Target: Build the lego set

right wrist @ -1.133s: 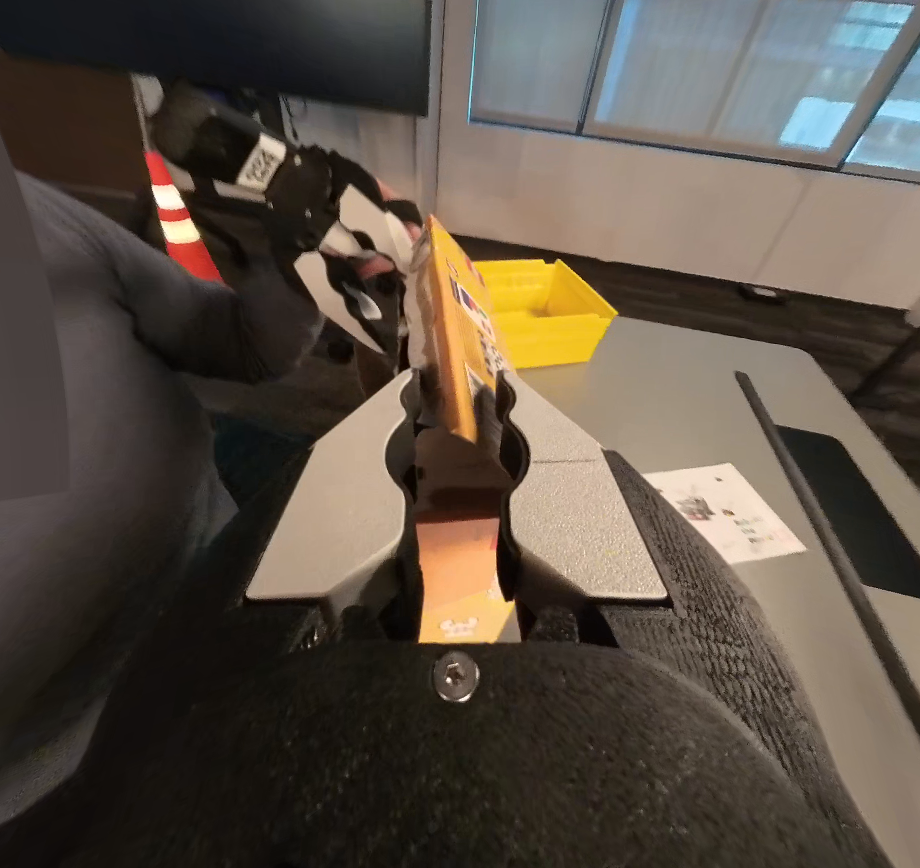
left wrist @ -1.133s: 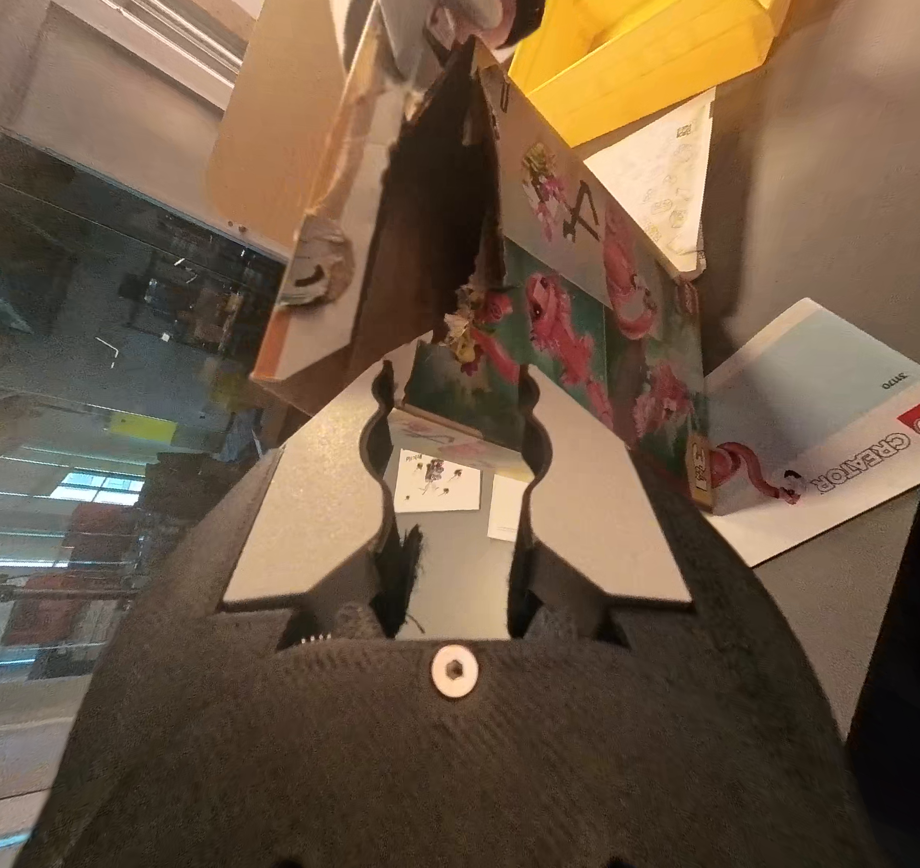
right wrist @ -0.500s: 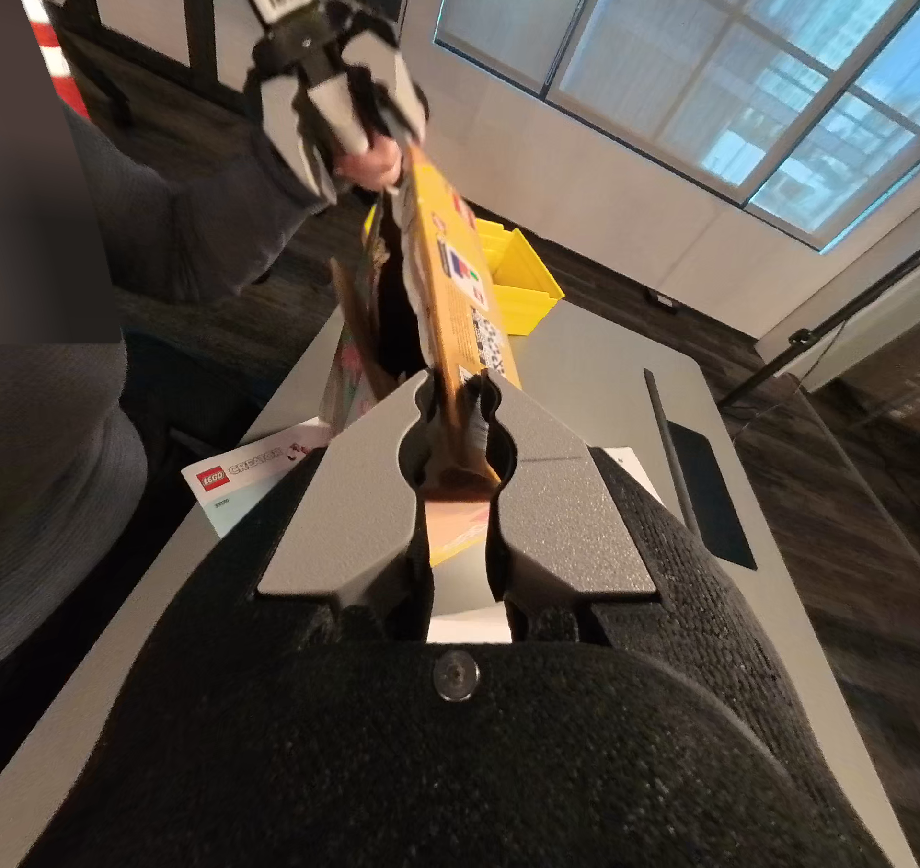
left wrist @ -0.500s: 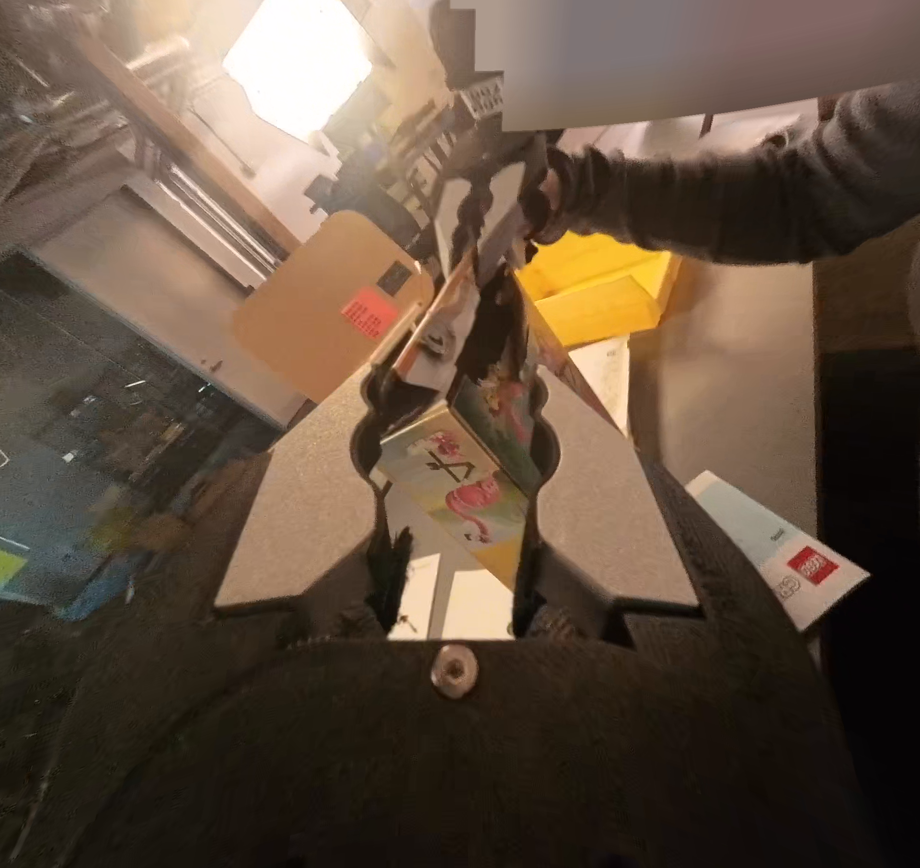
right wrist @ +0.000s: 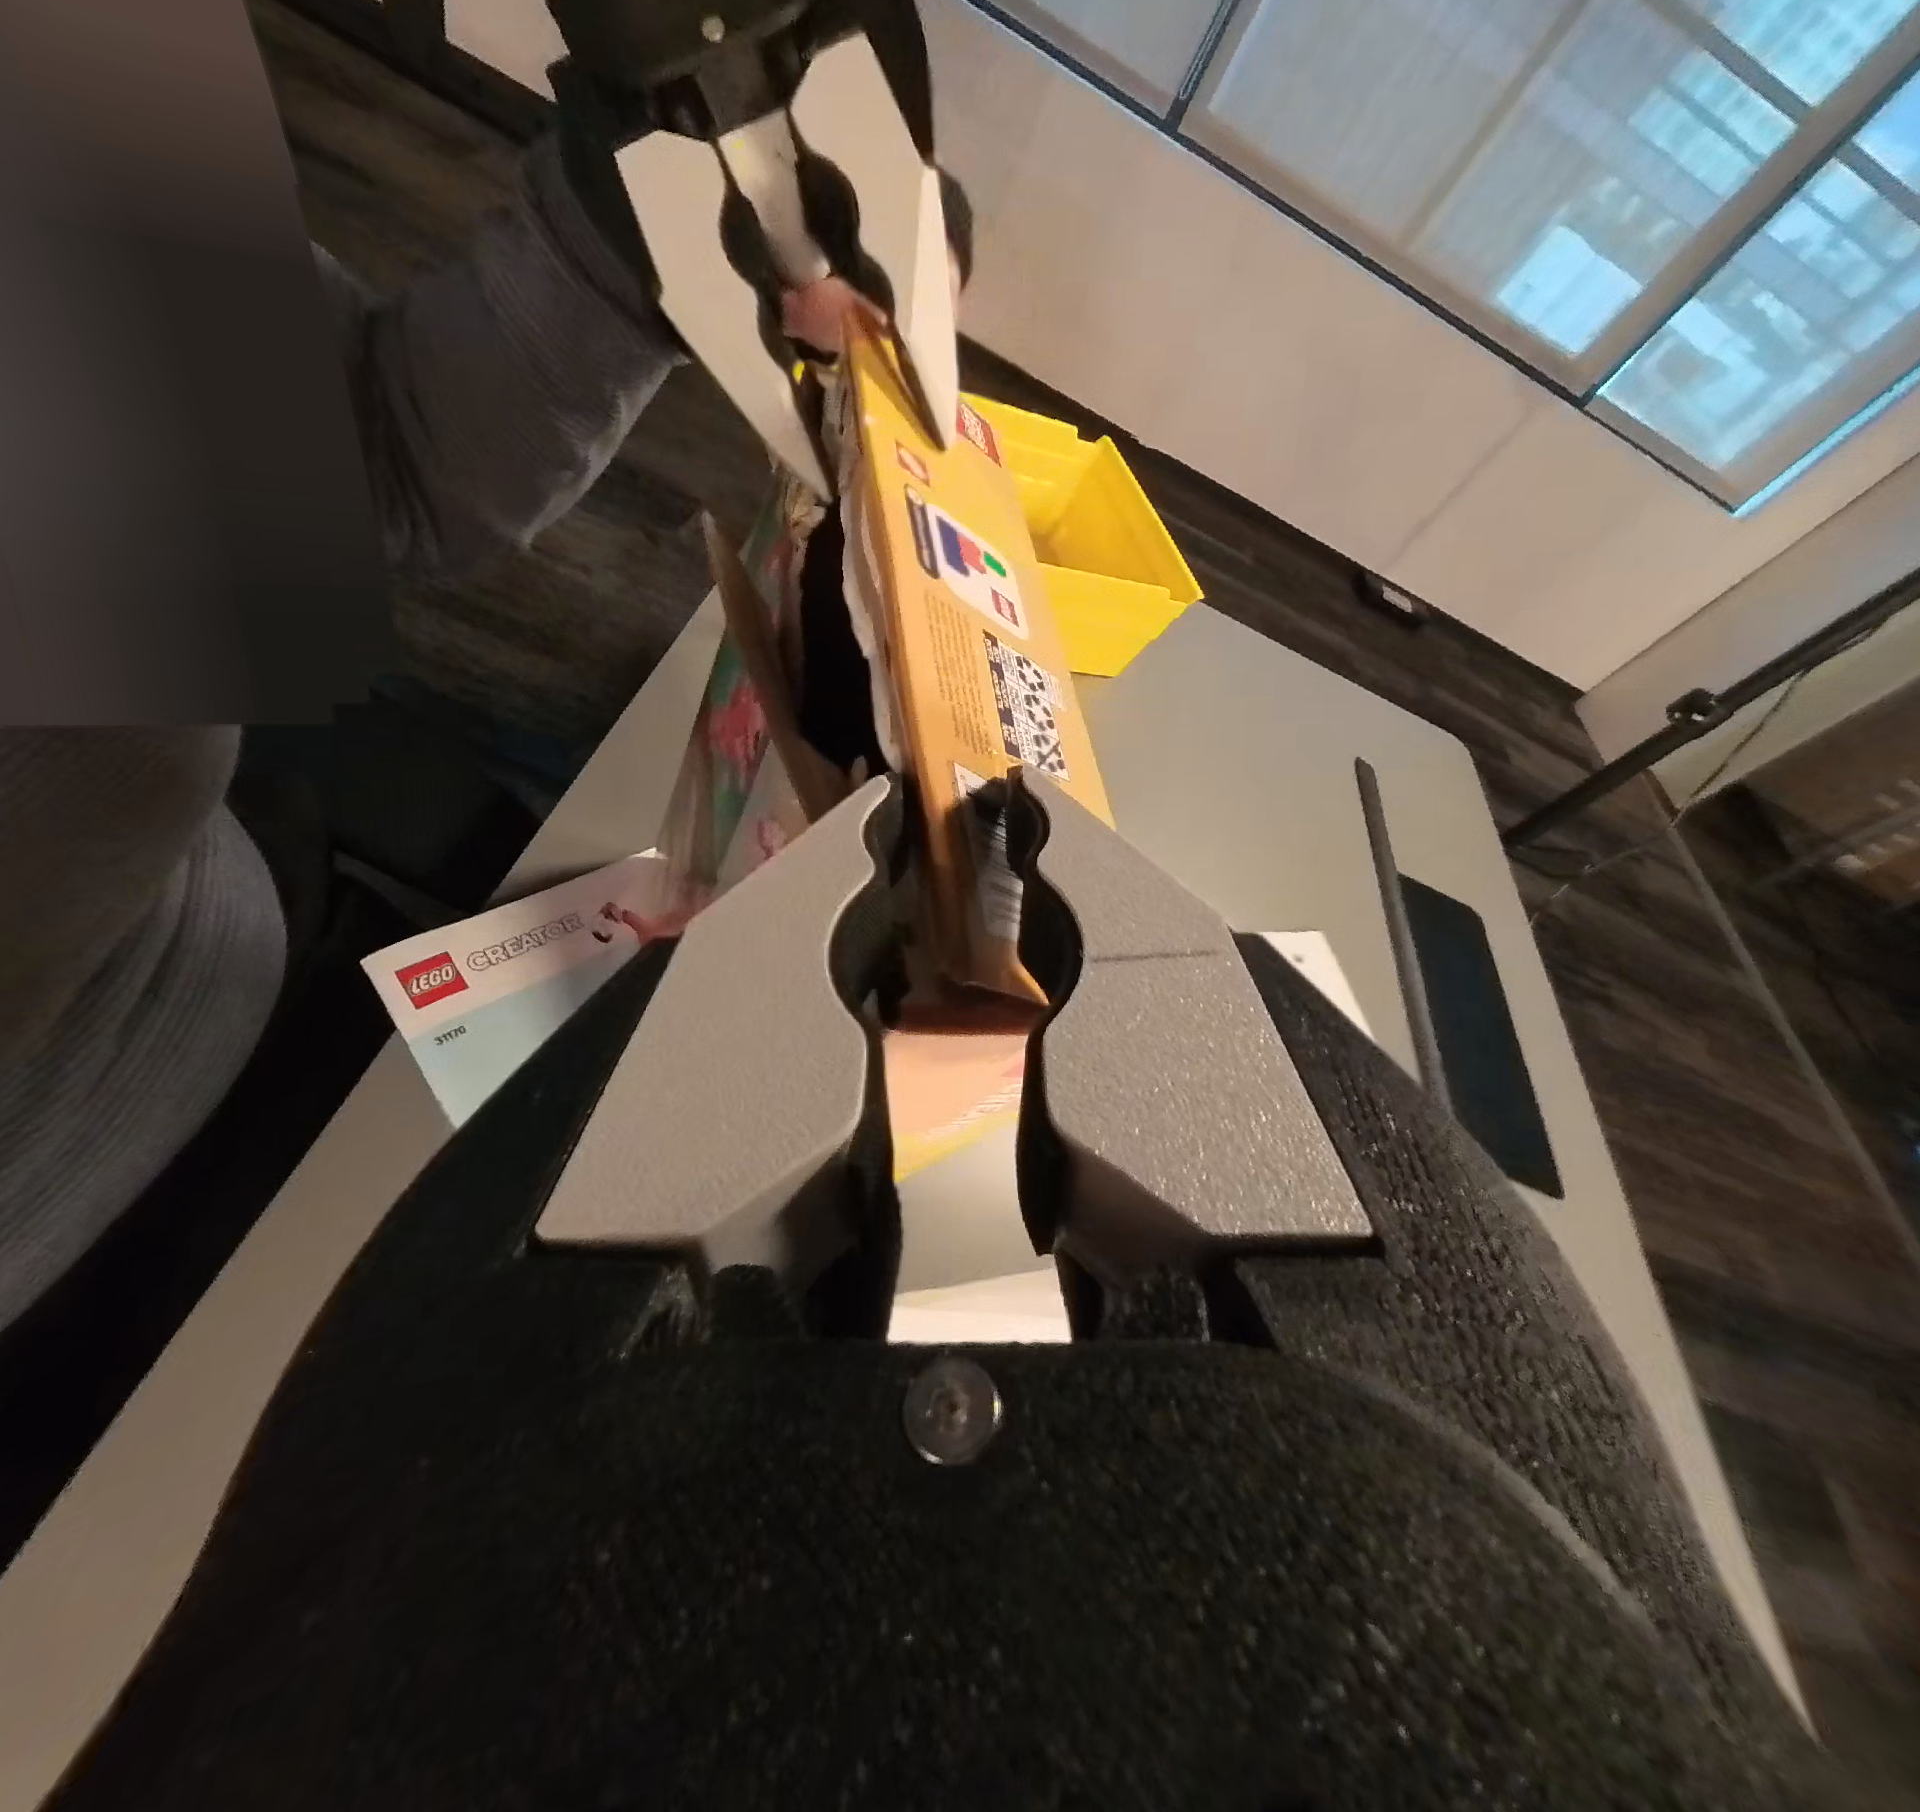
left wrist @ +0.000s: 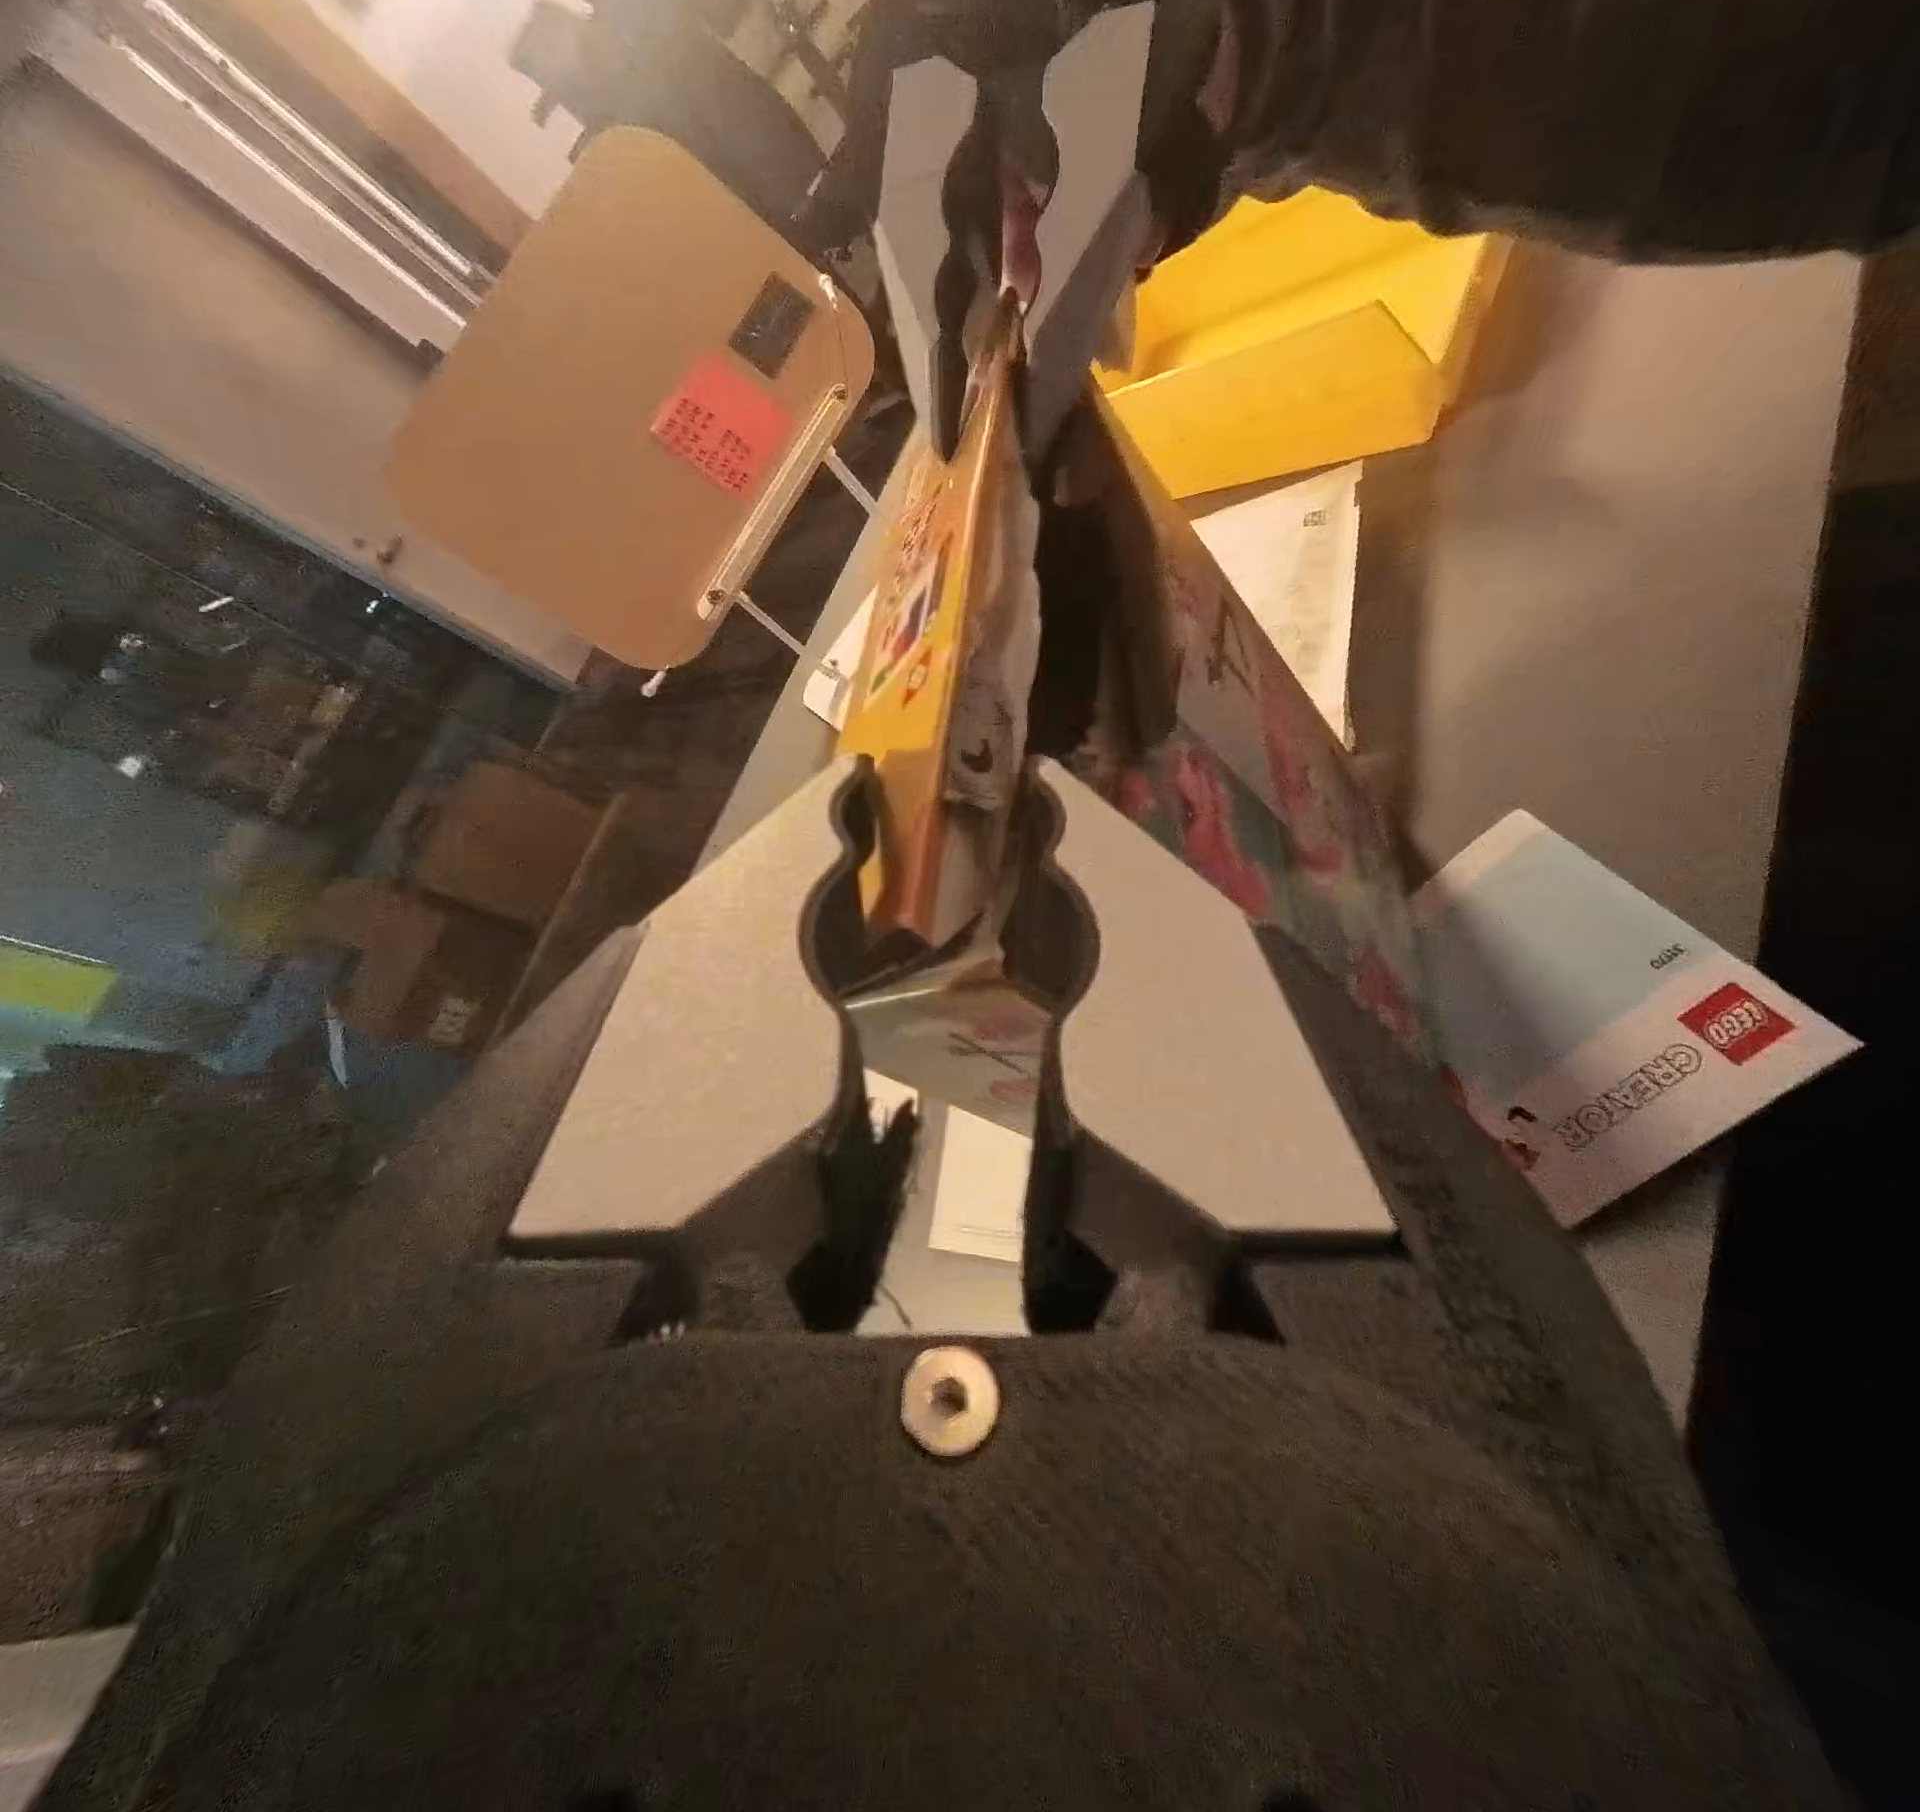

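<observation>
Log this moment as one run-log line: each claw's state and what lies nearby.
left claw: shut on open toy box | right claw: shut on same box, opposite end | beneath: booklet, yellow bin, grey table

Grey table (right wrist: 1299, 775) on dark wood floor (right wrist: 1766, 983), white wall beneath gridded windows (right wrist: 1507, 100) (daylit).

Opened yellow toy box (right wrist: 966, 640) held aloft
</observation>
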A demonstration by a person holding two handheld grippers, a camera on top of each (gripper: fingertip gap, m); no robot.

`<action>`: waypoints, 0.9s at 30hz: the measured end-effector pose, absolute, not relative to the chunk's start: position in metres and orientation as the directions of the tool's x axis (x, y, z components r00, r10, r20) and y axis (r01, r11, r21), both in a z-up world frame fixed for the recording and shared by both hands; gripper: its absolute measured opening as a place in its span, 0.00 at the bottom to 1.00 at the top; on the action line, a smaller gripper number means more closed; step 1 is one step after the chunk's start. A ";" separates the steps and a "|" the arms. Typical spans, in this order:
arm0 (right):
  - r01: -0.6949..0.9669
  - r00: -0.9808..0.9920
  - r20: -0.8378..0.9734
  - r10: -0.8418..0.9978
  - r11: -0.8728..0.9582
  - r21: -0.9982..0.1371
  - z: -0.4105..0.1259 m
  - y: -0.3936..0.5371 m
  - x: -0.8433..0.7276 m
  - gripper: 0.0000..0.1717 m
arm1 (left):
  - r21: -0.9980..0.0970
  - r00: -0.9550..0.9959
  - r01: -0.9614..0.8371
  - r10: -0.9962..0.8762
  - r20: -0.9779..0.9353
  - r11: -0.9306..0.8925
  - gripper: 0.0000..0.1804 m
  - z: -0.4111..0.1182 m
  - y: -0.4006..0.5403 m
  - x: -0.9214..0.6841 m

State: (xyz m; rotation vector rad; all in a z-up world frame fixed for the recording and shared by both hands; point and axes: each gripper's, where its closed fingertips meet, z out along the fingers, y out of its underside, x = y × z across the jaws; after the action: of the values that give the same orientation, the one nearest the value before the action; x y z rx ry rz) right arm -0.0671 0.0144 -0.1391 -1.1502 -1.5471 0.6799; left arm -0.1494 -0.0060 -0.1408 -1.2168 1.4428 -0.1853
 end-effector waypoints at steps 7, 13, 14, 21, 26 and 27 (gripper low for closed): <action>0.117 -0.016 0.136 0.991 0.137 -0.984 -0.111 0.009 -0.060 0.03 | -0.752 0.240 -0.533 -0.782 -0.575 0.389 0.14 -0.142 -0.010 -0.152; 0.260 -0.009 0.179 0.984 0.176 -0.950 -0.135 0.009 -0.064 0.00 | -0.747 0.243 -0.564 -0.794 -0.557 0.352 0.13 -0.145 -0.010 -0.157; 0.274 -0.001 0.200 0.980 0.192 -0.942 -0.137 0.010 -0.065 0.00 | -0.749 0.245 -0.566 -0.797 -0.552 0.345 0.13 -0.146 -0.010 -0.157; 0.328 -0.011 0.202 0.979 0.194 -0.924 -0.141 0.004 -0.067 0.00 | -0.708 0.202 -0.560 -0.758 -0.620 0.430 0.13 -0.142 -0.020 -0.161; 0.344 -0.010 0.196 0.981 0.187 -0.920 -0.141 0.006 -0.064 0.00 | -0.891 0.266 -0.189 -0.852 -0.452 0.413 0.00 -0.089 -0.033 -0.176; 0.339 -0.019 0.192 0.981 0.187 -0.922 -0.141 0.004 -0.065 0.00 | -0.905 0.273 -0.193 -0.865 -0.420 0.378 0.00 -0.090 -0.028 -0.176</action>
State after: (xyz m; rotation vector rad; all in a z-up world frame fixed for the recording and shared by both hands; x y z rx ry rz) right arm -0.0651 0.0044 -0.1413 -1.3109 -1.5309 0.8679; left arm -0.1759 -0.0275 -0.0900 -1.1211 1.2383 -0.6107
